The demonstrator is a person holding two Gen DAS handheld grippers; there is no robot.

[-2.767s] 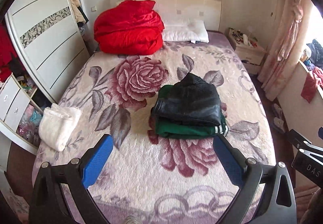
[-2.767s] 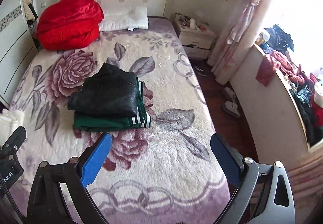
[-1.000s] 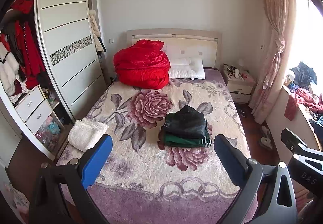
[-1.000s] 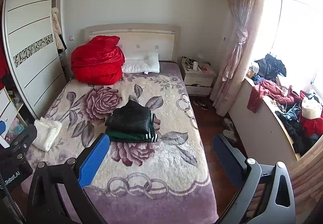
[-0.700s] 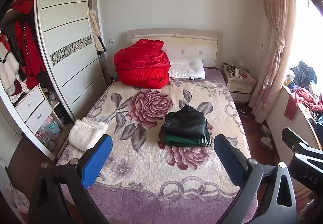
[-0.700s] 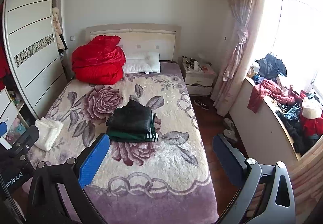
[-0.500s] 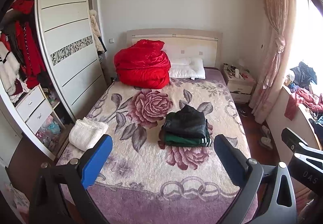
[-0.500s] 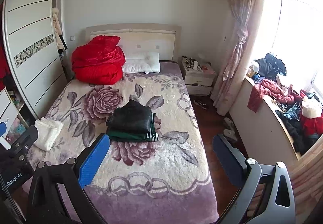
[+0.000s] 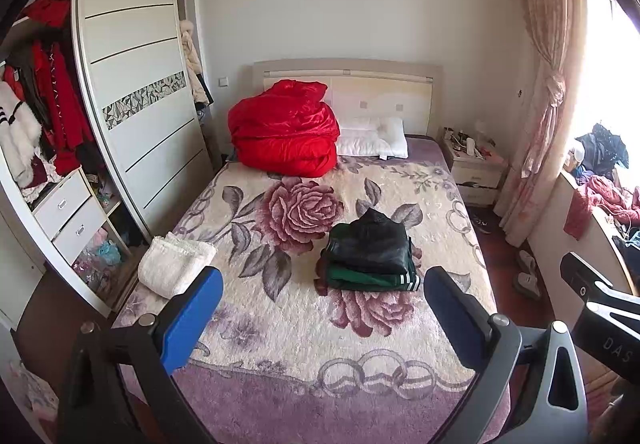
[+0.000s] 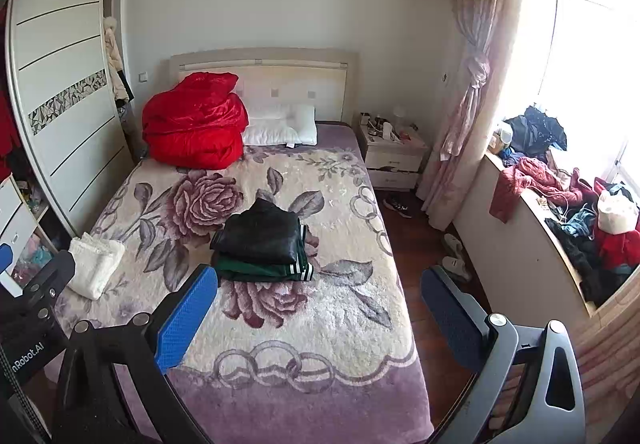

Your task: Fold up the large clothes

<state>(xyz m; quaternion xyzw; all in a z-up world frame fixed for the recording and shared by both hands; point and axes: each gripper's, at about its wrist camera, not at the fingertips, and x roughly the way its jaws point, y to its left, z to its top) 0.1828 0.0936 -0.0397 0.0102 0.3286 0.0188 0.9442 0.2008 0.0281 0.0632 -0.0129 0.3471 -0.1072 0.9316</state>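
While held back beyond the foot of the bed (image 9: 280, 396), both claws spread wide and gripping nothing: left gripper (image 9: 320, 320) and right gripper (image 10: 316, 316) well apart from the folded stack. Black jacket (image 9: 370, 246) lying on top of green striped garment (image 9: 360, 278), both on the floral blanket about the middle of the bed, a little toward the window side. Probably finished with this pair, or about to fetch another piece. Risk, as a judgement: reaching again for the stack with open fingers and catching only the top layer, so pulling the smooth-looking jacket off the green one and undoing the fold; soft plush below could also let the pile lean. Nothing standing between the grippers and the stack. Left of the stack, near the bed edge, a folded white towel (image 9: 174, 264). Beyond the stack, at the headboard, a red quilt (image 9: 284, 134) and a white pillow (image 9: 374, 138). Right of the bed, a window ledge (image 10: 532, 228) heaped with unfolded clothes (image 10: 584, 220); shoes (image 10: 454, 256) on the floor there, easy to trip on.
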